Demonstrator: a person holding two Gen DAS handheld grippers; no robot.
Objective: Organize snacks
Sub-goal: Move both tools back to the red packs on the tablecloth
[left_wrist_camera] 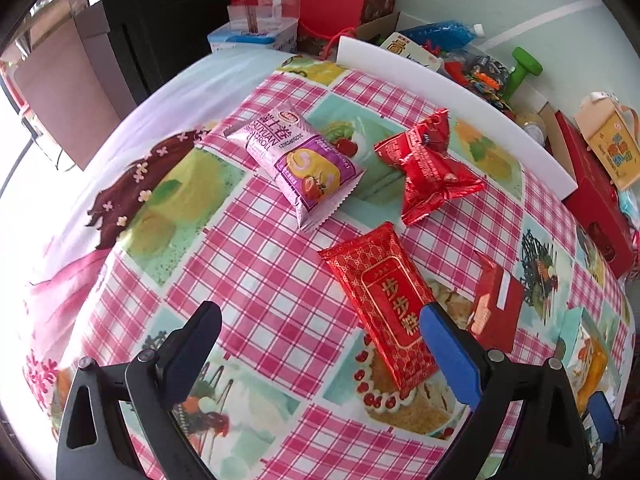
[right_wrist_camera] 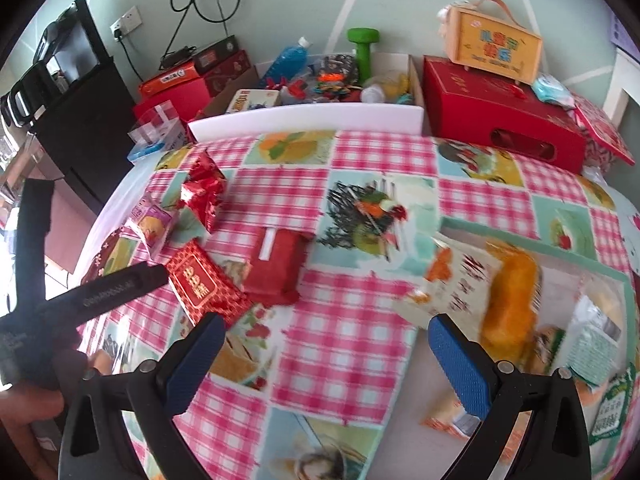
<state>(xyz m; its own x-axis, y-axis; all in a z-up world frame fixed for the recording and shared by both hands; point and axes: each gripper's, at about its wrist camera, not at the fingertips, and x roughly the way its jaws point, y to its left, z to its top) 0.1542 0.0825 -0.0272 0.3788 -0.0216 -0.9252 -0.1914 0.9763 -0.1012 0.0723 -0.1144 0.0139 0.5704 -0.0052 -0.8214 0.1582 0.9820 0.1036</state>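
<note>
The left gripper hangs with jaws spread wide and empty over the pink-checked desk; its blue pad overlaps a flat red gold-lettered snack packet. Just right sits a small red box, and beyond lie a pink swiss-roll bag and crinkled red foil packets. The right gripper is likewise agape, holding nothing, near an orange cake packet, which is blurred.

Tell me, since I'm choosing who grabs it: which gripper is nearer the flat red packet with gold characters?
Left. The left gripper hovers right at the red packet; the right gripper sits farther to its right.
</note>
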